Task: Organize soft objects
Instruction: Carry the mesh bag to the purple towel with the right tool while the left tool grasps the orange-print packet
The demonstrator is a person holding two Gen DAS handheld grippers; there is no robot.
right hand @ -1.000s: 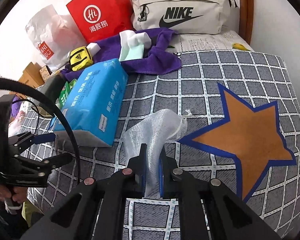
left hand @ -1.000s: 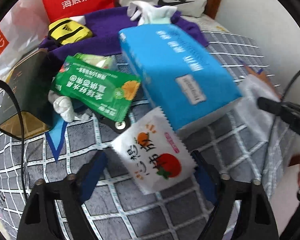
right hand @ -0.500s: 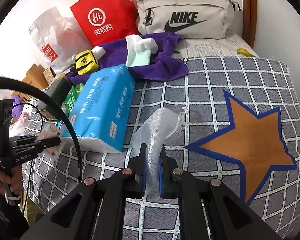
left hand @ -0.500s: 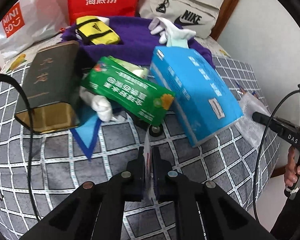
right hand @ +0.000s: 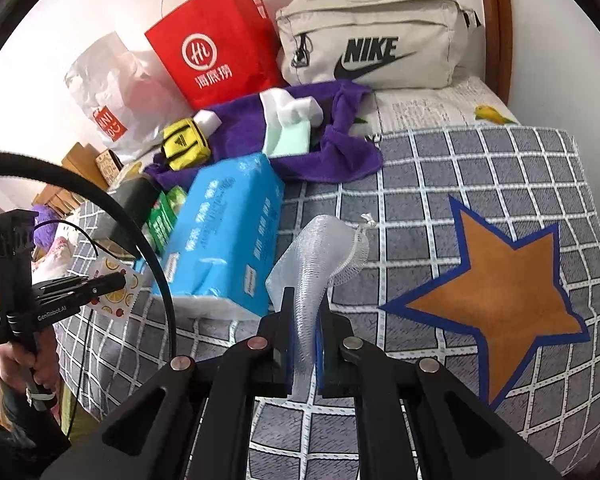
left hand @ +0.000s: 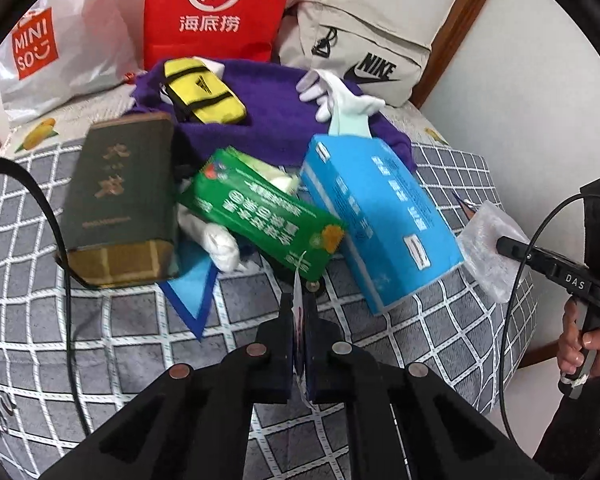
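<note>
Covering the bed: grey checked quilt [right hand: 440, 184] with orange star [right hand: 496, 288]. Beige NIKE bag [right hand: 372, 46] and red Hi paper bag [right hand: 216, 56] at the head; white MINISO bag [left hand: 48, 56] beside. Purple towel [right hand: 340, 152] under yellow pouch [right hand: 185, 147]. Blue tissue pack [right hand: 224, 236], dark box [left hand: 120, 196], green packet [left hand: 260, 212] crowded together. Right gripper [right hand: 303, 344] clamped on white mesh bag [right hand: 320, 248], lifted beside the tissue pack. Left gripper [left hand: 299, 340] closed on fruit-print sachet [right hand: 114, 294], edge-on between its pads.

A grey checked bed [right hand: 480, 168] carries a blue tissue pack [right hand: 224, 236], purple towel [right hand: 328, 152] and dark box [left hand: 120, 196].
</note>
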